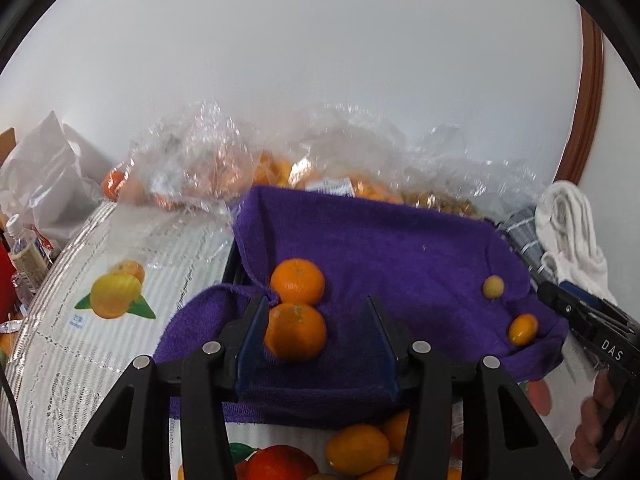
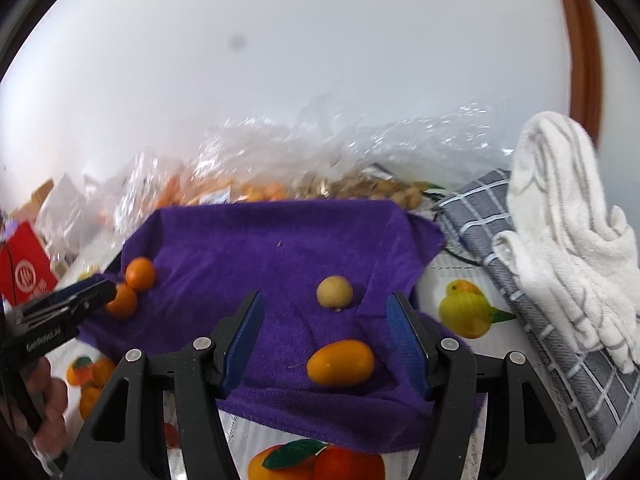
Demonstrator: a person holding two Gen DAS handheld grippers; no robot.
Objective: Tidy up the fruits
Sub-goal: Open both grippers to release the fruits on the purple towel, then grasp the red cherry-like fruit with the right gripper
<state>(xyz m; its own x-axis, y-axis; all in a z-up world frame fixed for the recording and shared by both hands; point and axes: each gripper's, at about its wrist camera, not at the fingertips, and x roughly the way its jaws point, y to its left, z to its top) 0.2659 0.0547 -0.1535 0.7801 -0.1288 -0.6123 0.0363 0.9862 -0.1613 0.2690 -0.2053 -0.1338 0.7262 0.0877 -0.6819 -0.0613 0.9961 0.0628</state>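
A purple towel [image 1: 400, 256] lines a tray; it also shows in the right wrist view [image 2: 280, 248]. Two mandarins lie on its left: the near one [image 1: 295, 331] [image 2: 121, 301] and the far one [image 1: 297, 281] [image 2: 140, 273]. A small pale round fruit [image 1: 493, 286] [image 2: 334, 291] and an orange kumquat [image 1: 522, 329] [image 2: 340, 362] lie on its right. My left gripper [image 1: 316, 316] is open, its left finger touching the near mandarin. My right gripper [image 2: 326, 320] is open above the kumquat, with the pale fruit just beyond.
Clear plastic bags of orange fruit [image 1: 224, 168] and brown fruit [image 2: 380, 188] lie behind the tray. A white towel [image 2: 568, 232] on a grey checked cloth [image 2: 504, 248] is to the right. A red box [image 2: 24, 268] and bottles [image 1: 24, 256] stand left. The tablecloth [image 1: 116, 292] has printed fruit.
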